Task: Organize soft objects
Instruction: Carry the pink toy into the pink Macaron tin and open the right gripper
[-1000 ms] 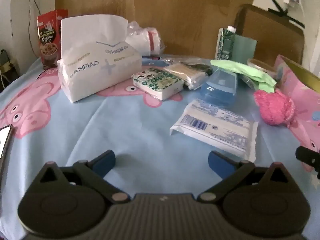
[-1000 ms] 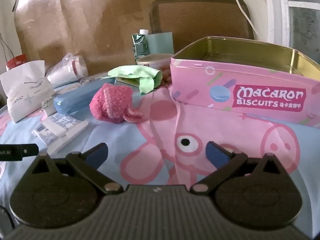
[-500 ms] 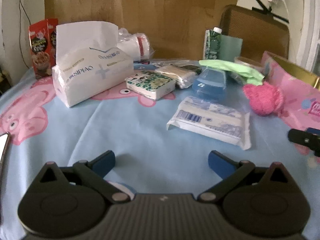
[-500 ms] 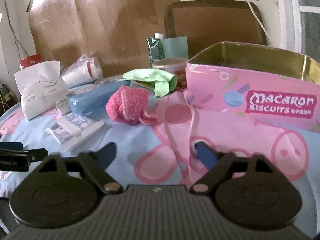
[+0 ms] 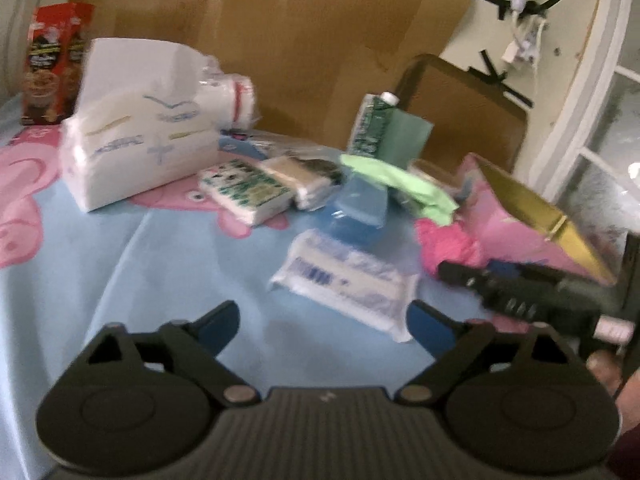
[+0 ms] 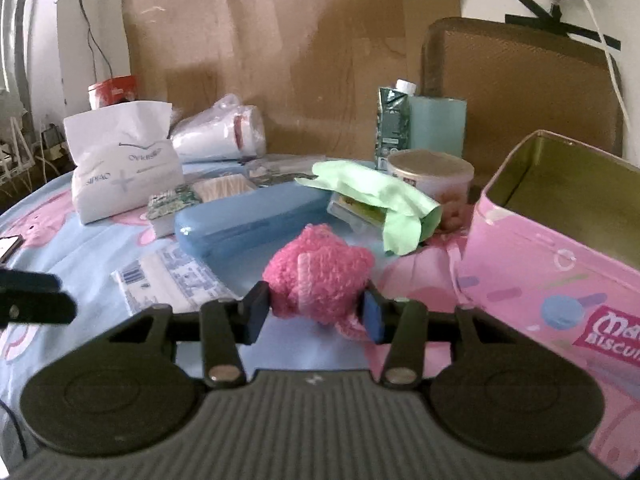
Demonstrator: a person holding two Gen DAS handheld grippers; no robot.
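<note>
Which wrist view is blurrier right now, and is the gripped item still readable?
Left wrist view: motion-smeared, tissue pack print illegible. Right wrist view: sharper; pink fuzzy sock clear between the right gripper pads; fisheye bends the pink tin.

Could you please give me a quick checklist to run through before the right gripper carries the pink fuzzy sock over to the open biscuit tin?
1. Grip: right gripper has both pads pressed into the pink fuzzy sock: ok.
2. Whole sock gathered: a loose bit hangs below beside the right pad: not ok.
3. Sock lifted off the tablecloth: cannot tell.
4. Biscuit tin open; the interior that shows looks bare: ok.
5. Path: tin sits just right of the sock, nothing between them: ok.
6. Left gripper open, holding nothing, low at the left of the sock, away from the tin: ok.
</note>
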